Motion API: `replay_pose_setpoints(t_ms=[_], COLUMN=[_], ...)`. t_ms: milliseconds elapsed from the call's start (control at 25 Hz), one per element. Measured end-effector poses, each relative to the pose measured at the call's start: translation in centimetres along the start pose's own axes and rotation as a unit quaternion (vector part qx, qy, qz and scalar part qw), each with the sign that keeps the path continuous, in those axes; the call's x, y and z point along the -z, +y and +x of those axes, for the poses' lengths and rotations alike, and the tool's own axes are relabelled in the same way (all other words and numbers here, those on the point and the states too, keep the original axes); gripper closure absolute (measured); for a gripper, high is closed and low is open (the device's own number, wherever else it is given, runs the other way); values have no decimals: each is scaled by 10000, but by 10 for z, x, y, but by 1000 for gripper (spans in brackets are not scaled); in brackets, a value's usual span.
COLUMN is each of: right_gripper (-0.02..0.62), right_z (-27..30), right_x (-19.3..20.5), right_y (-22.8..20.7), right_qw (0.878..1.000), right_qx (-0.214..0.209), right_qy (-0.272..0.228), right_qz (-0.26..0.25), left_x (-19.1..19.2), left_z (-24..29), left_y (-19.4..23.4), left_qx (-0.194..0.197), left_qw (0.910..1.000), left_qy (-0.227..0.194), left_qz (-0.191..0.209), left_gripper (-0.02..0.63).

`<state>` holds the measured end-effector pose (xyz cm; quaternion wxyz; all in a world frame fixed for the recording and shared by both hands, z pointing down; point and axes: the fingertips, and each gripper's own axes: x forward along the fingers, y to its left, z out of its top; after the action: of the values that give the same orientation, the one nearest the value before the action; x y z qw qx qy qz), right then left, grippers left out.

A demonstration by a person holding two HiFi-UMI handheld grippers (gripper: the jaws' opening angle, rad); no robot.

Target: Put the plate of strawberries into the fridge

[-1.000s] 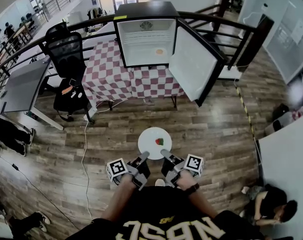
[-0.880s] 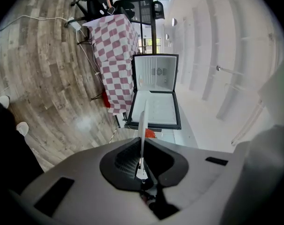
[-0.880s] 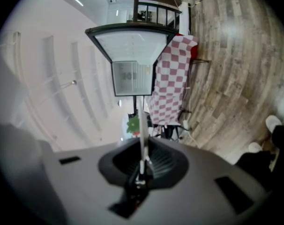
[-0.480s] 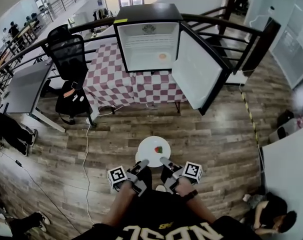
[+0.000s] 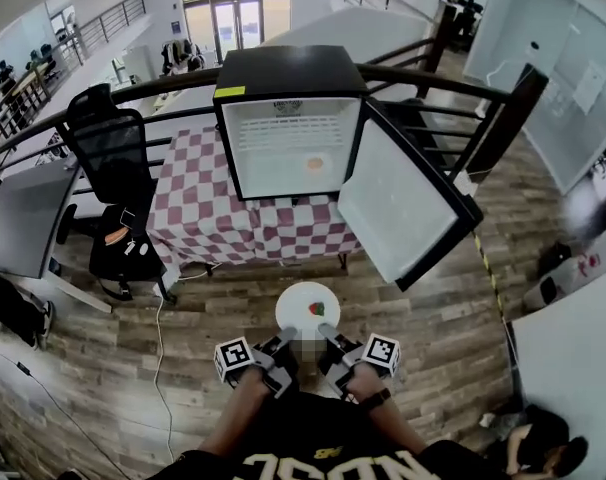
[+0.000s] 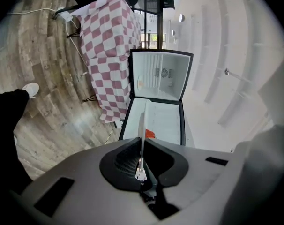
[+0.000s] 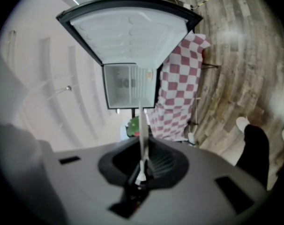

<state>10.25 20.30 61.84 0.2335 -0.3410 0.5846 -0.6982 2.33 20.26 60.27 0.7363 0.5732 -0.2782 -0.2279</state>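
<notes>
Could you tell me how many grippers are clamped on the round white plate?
2. The left gripper holds the near-left rim of the round white plate; the right gripper holds its near-right rim.

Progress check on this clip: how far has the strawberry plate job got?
Done: the fridge door stands open. In hand: left tongs and right tongs clamp the plate by its rim above the floor. Left: carry it to the fridge, set it inside, release.

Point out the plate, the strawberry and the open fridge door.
plate [image 5: 294,305], head view, bare white surface left of the fruit.
strawberry [image 5: 317,309], head view, its red body.
fridge door [image 5: 401,206], head view, white inner panel.
</notes>
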Motion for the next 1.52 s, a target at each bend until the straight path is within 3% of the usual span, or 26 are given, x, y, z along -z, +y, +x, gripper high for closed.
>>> replay_pose_setpoints(t_ms=[240,640,1000,1520], right_gripper=[560,560,560,560], right_z=[84,176,206,274], right_x=[-37,-62,-79,-134], right_y=[38,48,37,27], right_qw=[9995,9998,9991,9994], right_qx=[-163,15,163,312], right_qy=[-93,-165,-374,142], right_qz=[-255,-139,117,-54], left_x=[-85,-178,-209,-269], left_z=[36,65,84,140], left_y=[-40,-39,-28,-21], left_qx=[278,146,65,-44], left_qw=[9995,9998,9996,9995], left_qy=[38,96,140,-157], left_qz=[126,-42,-235,-271], left_gripper=[572,572,572,572])
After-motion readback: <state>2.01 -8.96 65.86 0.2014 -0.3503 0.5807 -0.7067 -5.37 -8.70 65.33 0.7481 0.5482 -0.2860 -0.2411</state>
